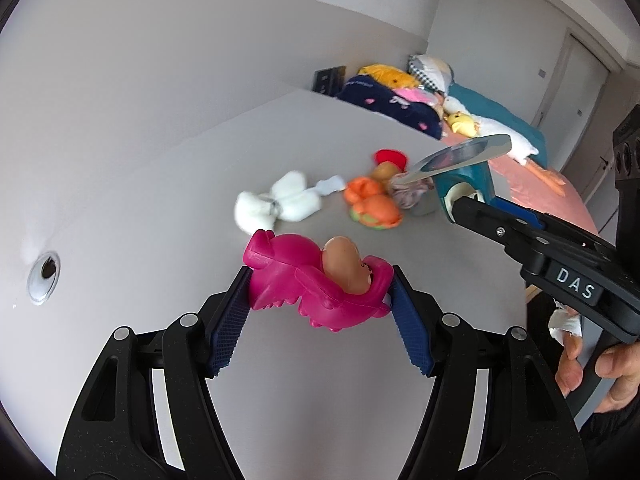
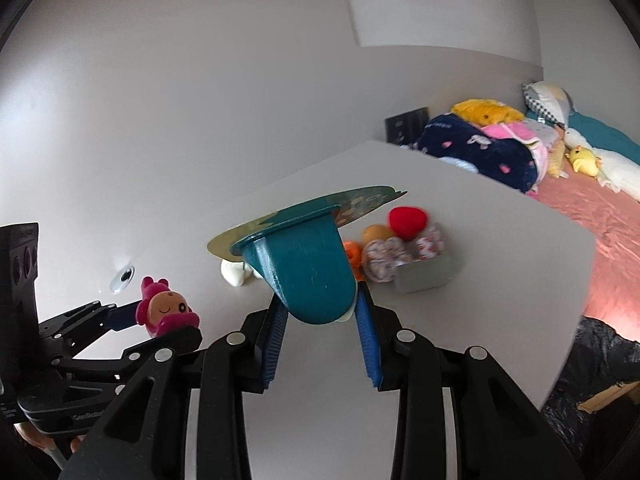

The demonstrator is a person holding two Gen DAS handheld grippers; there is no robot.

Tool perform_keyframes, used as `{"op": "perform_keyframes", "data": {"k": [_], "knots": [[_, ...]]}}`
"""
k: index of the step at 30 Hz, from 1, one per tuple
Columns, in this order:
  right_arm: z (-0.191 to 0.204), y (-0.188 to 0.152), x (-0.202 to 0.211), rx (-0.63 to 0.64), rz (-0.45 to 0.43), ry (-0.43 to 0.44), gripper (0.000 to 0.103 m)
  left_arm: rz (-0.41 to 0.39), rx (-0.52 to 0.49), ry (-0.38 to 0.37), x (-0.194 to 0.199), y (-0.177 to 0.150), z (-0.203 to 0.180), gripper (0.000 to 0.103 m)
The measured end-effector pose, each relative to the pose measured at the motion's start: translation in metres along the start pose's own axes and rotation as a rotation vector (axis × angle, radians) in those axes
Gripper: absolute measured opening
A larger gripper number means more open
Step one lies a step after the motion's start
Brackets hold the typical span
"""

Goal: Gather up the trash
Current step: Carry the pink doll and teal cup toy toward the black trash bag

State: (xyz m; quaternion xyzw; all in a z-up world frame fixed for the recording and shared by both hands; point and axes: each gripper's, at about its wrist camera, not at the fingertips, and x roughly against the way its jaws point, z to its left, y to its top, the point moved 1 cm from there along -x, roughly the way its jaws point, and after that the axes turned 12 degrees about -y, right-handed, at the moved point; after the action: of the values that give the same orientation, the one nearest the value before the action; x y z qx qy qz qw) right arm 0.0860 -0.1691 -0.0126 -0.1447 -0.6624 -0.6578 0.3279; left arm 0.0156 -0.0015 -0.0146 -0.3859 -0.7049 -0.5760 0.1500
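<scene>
Two things picked up, both held just above the table (image 1: 160, 184). Left gripper (image 1: 320, 300) closed on a pink toy figure (image 1: 304, 280), squeezed between the blue fingers (image 1: 228, 332). Right gripper (image 2: 320, 316) closed on a teal cup (image 2: 308, 276) with a peeled foil lid (image 2: 352, 204) sticking out on top.

Still lots left. Far on the table, a little pile: a white fluffy bow (image 1: 276, 204), an orange soft thing (image 1: 372, 204), a red soft ball (image 2: 408, 220), a crumpled patterned wrapper (image 2: 384, 258) and a small grey block (image 2: 428, 276). All close together, some touching. Nothing dropped in a bin yet, and no bin clearly seen. Maybe a black bag (image 2: 600, 372) low on the right, past the table edge, but hard to tell.

So, a guess: about at the start, two pieces in hand, the pile still waiting.

Table smooth, pale grey, with a round cable hole (image 1: 44, 276) on the left. Plain white wall behind. Past the far right edge, a bed (image 2: 608, 216) with a pink sheet, a teal blanket, folded clothes and soft toys, one a yellow duck (image 2: 584, 160). White doors farther back on the right.
</scene>
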Motion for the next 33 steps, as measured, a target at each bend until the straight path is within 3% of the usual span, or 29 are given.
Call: {"op": "perform_keyframes", "data": {"k": [33], "knots": [[-0.154, -0.030, 0.106, -0.218, -0.109, -0.181, 0.036, 0.044, -0.231, -0.192, -0.057, 0.022, -0.170, 0.065]]}}
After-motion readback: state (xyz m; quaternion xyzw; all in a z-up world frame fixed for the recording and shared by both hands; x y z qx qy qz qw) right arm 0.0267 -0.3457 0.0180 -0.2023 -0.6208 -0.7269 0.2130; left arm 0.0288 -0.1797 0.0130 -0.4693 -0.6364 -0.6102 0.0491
